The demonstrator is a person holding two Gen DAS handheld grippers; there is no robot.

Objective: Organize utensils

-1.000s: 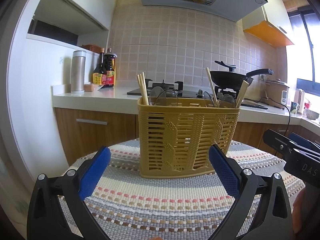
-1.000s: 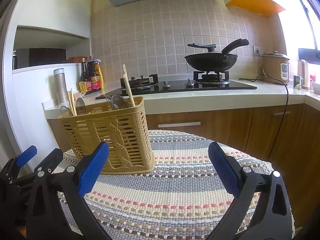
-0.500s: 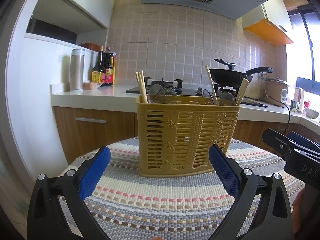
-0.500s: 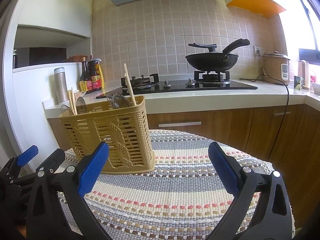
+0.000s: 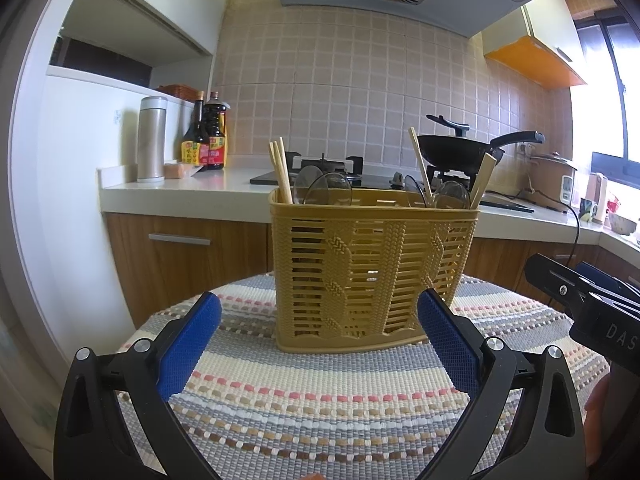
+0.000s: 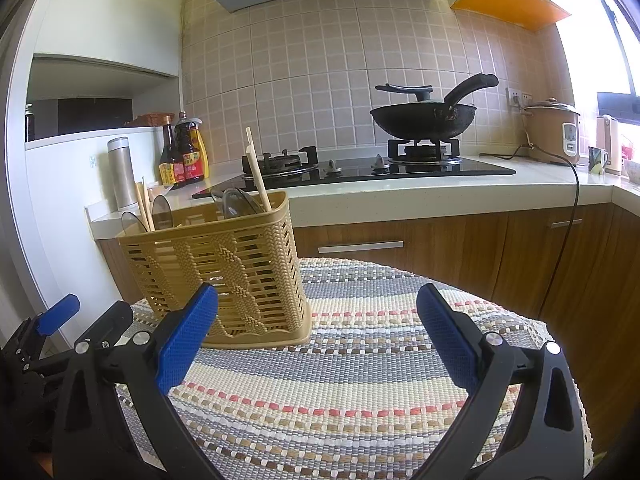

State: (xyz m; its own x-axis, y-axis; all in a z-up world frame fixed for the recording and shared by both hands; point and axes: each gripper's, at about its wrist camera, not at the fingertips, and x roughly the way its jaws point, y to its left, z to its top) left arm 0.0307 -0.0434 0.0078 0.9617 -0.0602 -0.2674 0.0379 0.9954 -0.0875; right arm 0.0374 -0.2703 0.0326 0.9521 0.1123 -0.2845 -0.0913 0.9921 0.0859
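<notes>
A tan woven plastic utensil basket point(image 5: 372, 268) stands on the round table with a striped woven cloth point(image 5: 320, 396). Wooden chopsticks point(image 5: 280, 172) and dark spoons point(image 5: 328, 188) stand upright in it. My left gripper point(image 5: 318, 344) is open and empty, just in front of the basket. My right gripper point(image 6: 316, 340) is open and empty, to the right of the basket point(image 6: 224, 272). The right gripper shows at the right edge of the left wrist view point(image 5: 588, 304); the left gripper shows at the lower left of the right wrist view point(image 6: 60, 332).
Behind the table runs a kitchen counter point(image 6: 440, 192) with a gas hob and a black wok point(image 6: 424, 116). Sauce bottles point(image 5: 208, 136) and a steel flask point(image 5: 152, 144) stand at its left end. A rice cooker point(image 6: 554, 132) with a hanging cord stands at the right.
Both views have dropped slightly, so the basket sits a little higher in the left wrist view. Both grippers stay open and empty. The basket has not moved.
</notes>
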